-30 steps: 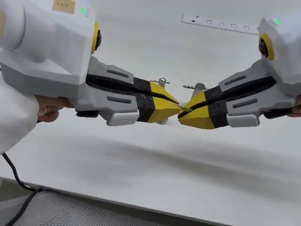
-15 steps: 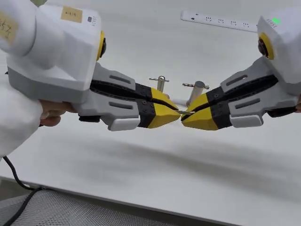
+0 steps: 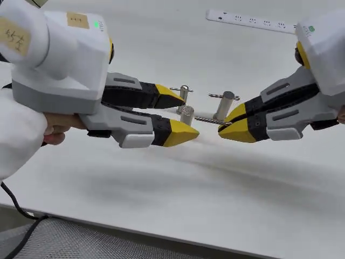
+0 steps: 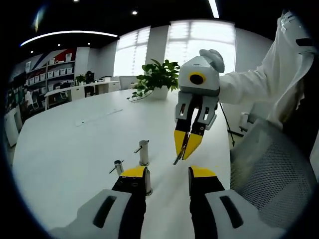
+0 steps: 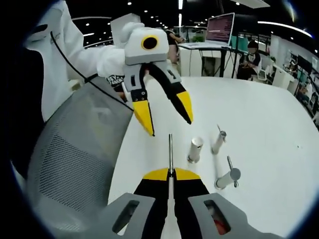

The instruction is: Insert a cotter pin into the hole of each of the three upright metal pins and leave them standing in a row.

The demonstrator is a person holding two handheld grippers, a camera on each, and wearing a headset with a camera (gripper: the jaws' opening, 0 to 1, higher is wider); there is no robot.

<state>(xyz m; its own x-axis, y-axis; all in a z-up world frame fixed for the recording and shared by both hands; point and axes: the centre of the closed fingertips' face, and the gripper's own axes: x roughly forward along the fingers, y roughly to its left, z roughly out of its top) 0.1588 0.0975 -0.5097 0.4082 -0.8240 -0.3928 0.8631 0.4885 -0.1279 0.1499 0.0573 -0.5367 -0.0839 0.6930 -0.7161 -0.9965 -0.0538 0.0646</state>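
Our left tongs (image 3: pixel 190 114) gape wide, empty, left of centre; our right tongs (image 3: pixel 222 127) pinch a thin wire cotter pin (image 3: pixel 207 120) beside three smooth cylindrical metal pins (image 3: pixel 225 105) mid-frame on the white desk (image 3: pixel 161 189).

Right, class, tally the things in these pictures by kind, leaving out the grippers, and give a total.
Upright metal pins: 3
Cotter pins: 3, one of them held in the right gripper
Power strip: 1
Total: 7
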